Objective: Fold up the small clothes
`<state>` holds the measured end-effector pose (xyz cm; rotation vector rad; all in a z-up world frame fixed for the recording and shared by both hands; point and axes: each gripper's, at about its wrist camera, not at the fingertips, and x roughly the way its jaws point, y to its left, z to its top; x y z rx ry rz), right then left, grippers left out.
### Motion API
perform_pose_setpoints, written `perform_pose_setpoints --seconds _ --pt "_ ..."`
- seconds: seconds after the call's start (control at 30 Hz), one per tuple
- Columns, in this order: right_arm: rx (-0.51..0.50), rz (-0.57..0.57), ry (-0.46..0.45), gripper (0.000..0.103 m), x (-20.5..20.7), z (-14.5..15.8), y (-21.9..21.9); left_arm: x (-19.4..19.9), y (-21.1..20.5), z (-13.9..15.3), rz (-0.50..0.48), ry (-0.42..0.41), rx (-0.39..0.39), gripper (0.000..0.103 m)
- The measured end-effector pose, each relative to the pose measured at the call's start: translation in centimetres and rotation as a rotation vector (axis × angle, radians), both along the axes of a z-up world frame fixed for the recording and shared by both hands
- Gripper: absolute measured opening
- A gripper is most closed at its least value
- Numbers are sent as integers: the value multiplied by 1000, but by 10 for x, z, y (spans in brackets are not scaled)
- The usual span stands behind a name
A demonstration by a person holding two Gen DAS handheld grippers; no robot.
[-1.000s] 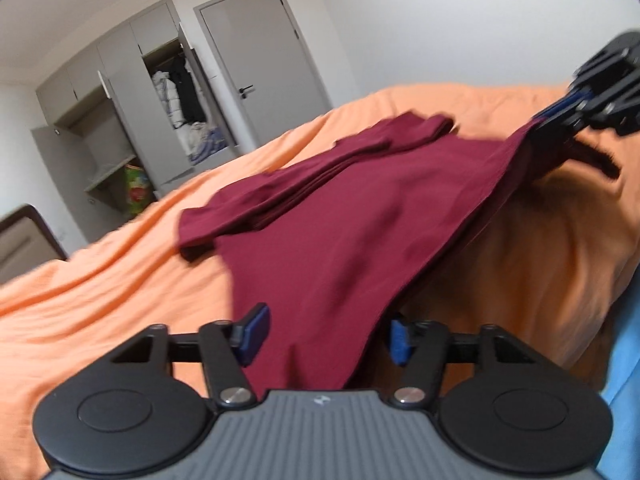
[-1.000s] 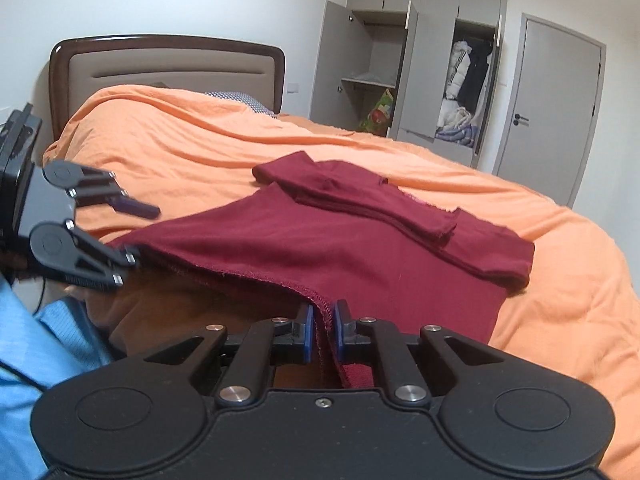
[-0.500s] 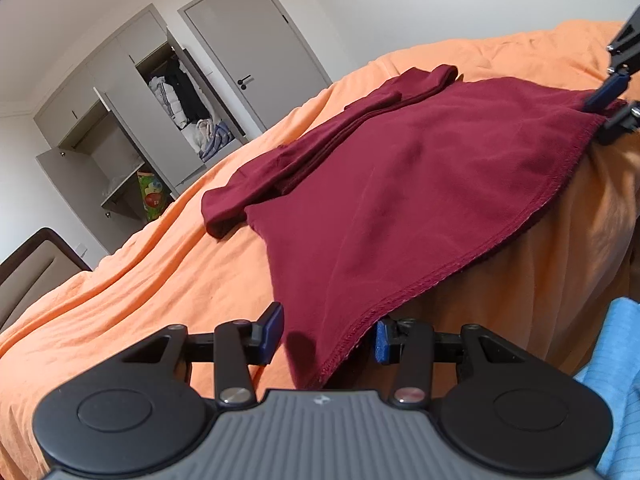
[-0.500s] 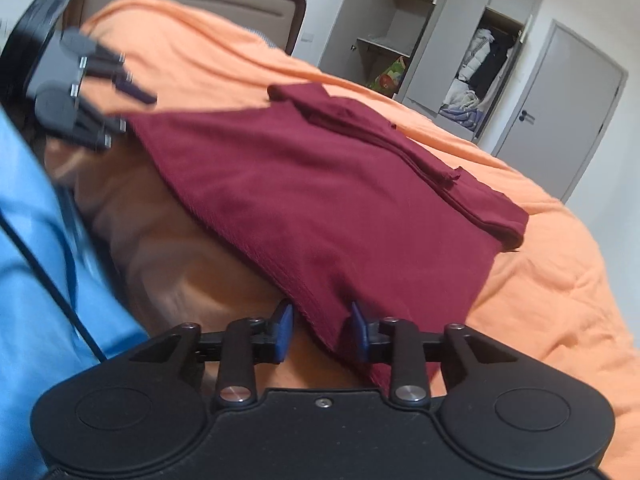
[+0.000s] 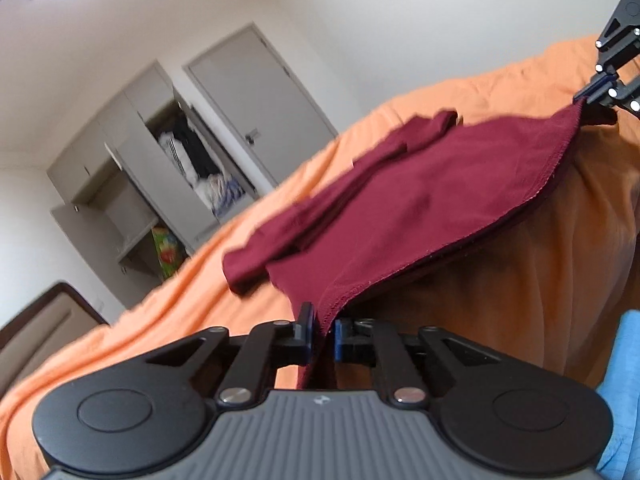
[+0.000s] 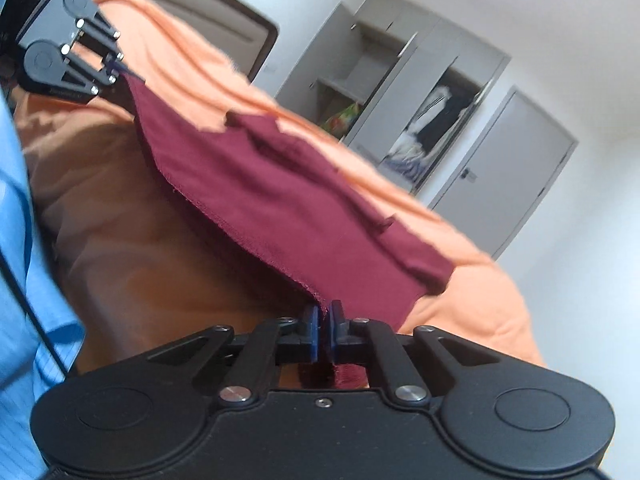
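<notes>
A dark red garment (image 5: 420, 208) lies on the orange bed cover (image 5: 140, 332), its sleeves folded in along the far side. My left gripper (image 5: 322, 334) is shut on the near hem corner. My right gripper (image 6: 325, 330) is shut on the other hem corner of the same garment (image 6: 280, 200). The hem edge is stretched between the two grippers and held up off the bed. Each gripper shows in the other's view: the right gripper (image 5: 592, 94) at the upper right, the left gripper (image 6: 114, 70) at the upper left.
The bed's side drops away below the hem. A person's blue clothing (image 6: 24, 240) is close at the near edge. An open wardrobe (image 5: 160, 184) and a grey door (image 5: 260, 104) stand beyond the bed. The headboard (image 6: 200, 12) is at the far end.
Half a second ago both grippers stood open around the hem. Both have since shut on its corners, and the hem has risen off the bed. Both views have tilted.
</notes>
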<state>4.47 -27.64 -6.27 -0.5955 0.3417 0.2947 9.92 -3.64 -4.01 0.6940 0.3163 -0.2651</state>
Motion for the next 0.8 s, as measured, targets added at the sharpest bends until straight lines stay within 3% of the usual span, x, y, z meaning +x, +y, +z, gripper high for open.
perform_pose_setpoints --seconds 0.4,0.5,0.7,0.8 --pt "72 -81 -224 1 -14 38 -12 -12 -7 42 36 -177 -94 4" --pt "116 -73 -277 1 -23 54 -20 -15 -6 60 28 -172 -127 4" --pt "187 -35 -366 0 -45 96 -34 -26 27 121 23 -107 -354 4" --pt "188 10 -374 0 -58 120 -41 -37 43 145 15 -109 -397 4"
